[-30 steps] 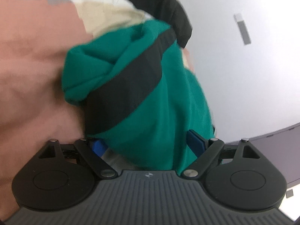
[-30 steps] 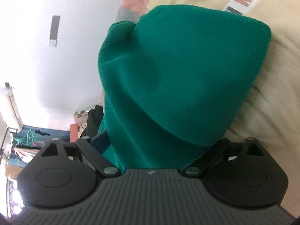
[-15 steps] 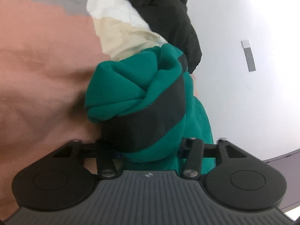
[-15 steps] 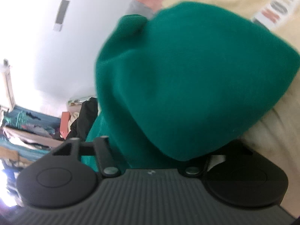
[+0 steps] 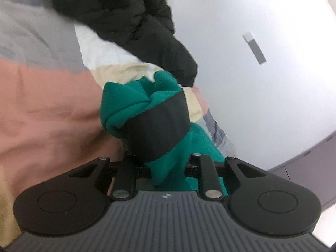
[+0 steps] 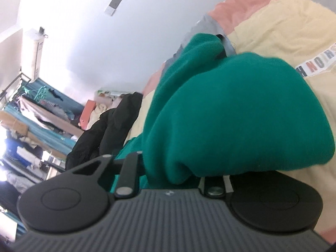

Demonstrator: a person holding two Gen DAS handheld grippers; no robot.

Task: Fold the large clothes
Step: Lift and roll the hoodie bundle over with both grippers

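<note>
A green garment (image 5: 130,103) with a black band (image 5: 159,126) is bunched up in front of my left gripper (image 5: 163,163). Its jaws are closing, with a fold of that fabric pinched between them. The fingertips are buried in cloth. In the right wrist view another bunch of the same green garment (image 6: 241,115) bulges over my right gripper (image 6: 174,176). Those jaws are closing too, with green fabric caught between them and draped over the right finger. Both bunches hang raised above the bed.
Beneath lies a patchwork bedcover (image 5: 42,109) in pink, cream and grey, with printed letters (image 6: 315,63). A black jacket (image 5: 126,16) lies at the bed's far end near a white wall (image 5: 262,84). A crowded clothes rack (image 6: 31,115) stands at the left.
Both pairs of jaws have narrowed from wide open onto the green fabric. Both grippers have risen, lifting the garment off the bedcover, and the right view has rolled.
</note>
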